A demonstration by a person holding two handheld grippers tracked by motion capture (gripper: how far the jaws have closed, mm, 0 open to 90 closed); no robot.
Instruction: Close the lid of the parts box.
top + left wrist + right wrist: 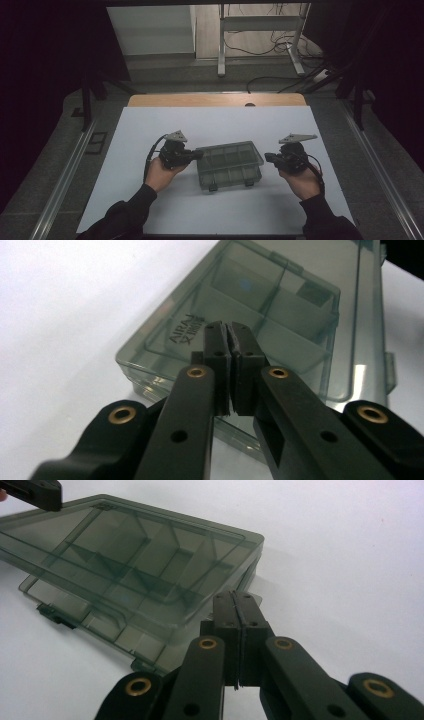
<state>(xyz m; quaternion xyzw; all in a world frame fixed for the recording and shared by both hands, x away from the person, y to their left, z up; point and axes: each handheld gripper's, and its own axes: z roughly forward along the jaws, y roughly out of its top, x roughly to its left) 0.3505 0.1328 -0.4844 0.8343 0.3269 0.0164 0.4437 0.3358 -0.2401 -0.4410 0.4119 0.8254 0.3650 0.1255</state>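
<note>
A smoky transparent compartment box (230, 164) lies in the middle of the white table top (210, 125), its lid down and two latches on its near edge. My left gripper (200, 154) is at the box's left end, jaws shut with nothing between them. In the left gripper view, the left gripper (230, 327) has its tips over the box (280, 305) near a corner. My right gripper (267, 157) is at the box's right end, also shut and empty. In the right gripper view, the right gripper (235, 596) has its tips by a corner of the box (125, 555).
The white sheet has free room all around the box. A wooden table edge (215, 100) shows at the far side. Beyond it stand a metal frame (260, 30) and loose cables (280, 80) on the floor. Metal rails (65, 175) run along both sides.
</note>
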